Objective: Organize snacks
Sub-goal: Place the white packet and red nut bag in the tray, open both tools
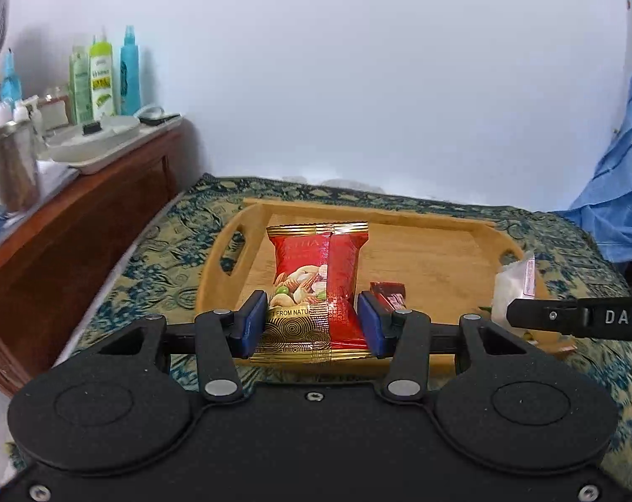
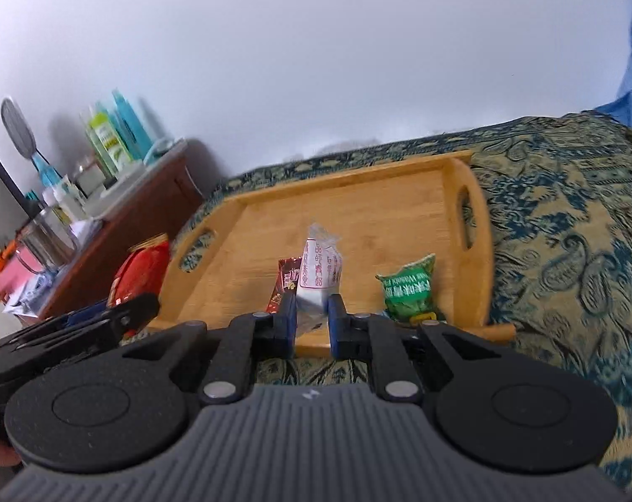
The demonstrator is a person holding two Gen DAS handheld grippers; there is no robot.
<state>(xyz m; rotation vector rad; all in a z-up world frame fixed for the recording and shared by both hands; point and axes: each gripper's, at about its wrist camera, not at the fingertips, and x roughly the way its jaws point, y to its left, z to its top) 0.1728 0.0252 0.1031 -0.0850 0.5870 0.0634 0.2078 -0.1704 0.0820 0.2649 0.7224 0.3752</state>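
Red nut packet point(image 1: 316, 288) upright in left hand-held gripper point(image 1: 312, 323), white packet point(image 2: 318, 272) in right hand-held gripper point(image 2: 311, 321)

A home bedroom: a patterned bedspread point(image 1: 157, 259) carries a wooden tray point(image 1: 437, 259), and left of the tray a wooden dresser point(image 1: 90, 205) holds toiletry bottles point(image 1: 102, 79).

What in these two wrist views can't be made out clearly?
- Red nut packet: in the left view its lower sides are covered by the left gripper pads.
- White packet: in the right view its base is hidden between the right gripper pads.
- Dark red bar: partly behind a pad; print unreadable.
- Green packet: blurred text.
- Wooden tray: near rim is blocked by both grippers.
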